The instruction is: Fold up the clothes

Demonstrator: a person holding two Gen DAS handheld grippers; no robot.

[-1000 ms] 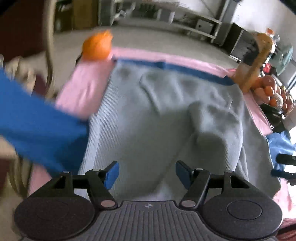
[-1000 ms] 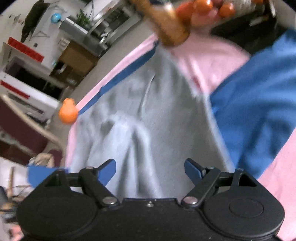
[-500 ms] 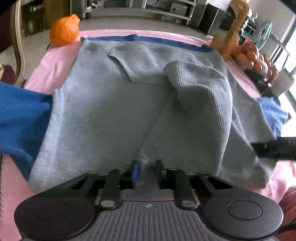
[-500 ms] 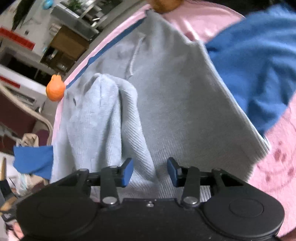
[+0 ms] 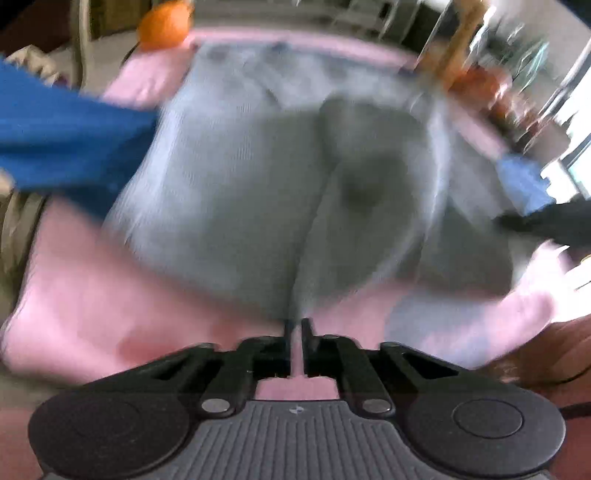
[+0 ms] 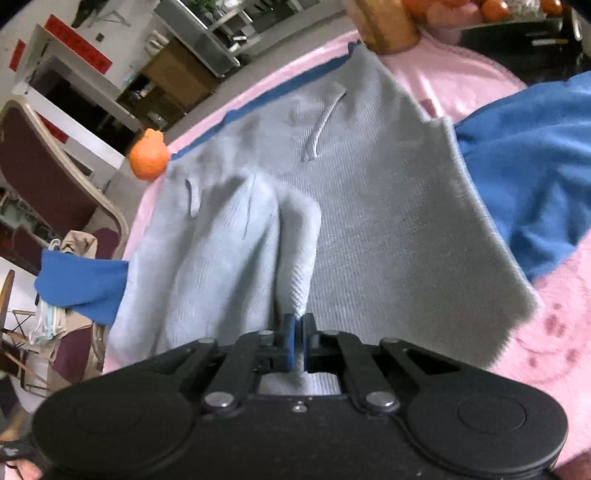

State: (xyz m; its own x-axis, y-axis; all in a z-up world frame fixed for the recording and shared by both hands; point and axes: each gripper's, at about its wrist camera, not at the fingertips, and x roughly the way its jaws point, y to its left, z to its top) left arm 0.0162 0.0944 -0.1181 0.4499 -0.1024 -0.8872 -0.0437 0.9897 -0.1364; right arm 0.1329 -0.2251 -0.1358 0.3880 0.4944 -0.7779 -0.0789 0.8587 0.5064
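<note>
While the grey knit garment (image 6: 369,206) lies spread over the pink cloth (image 6: 458,77) on the worktop, we have both tools at its near hem. Our right tool (image 6: 295,334) is clamped on the hem, with a raised ridge of fabric running away from the jaws. Our left tool (image 5: 295,330) has its jaws nearly together, and a taut crease of grey leads straight up to them, so we judge that it grips the hem too, though blur hides the contact.

To do this fold well, we should lift both pinches level and carry the hem toward the far edge together, so the knit does not skew and the bunched ridge flattens as it goes over.

Blue fabric (image 6: 535,177) pokes out from beneath on either side; whether it is sleeves or a separate piece we cannot tell. An orange (image 6: 147,158) sits at the far corner. A brown container (image 6: 388,22) beyond the far edge is cut off. Heavy blur obscures most of the left view.
</note>
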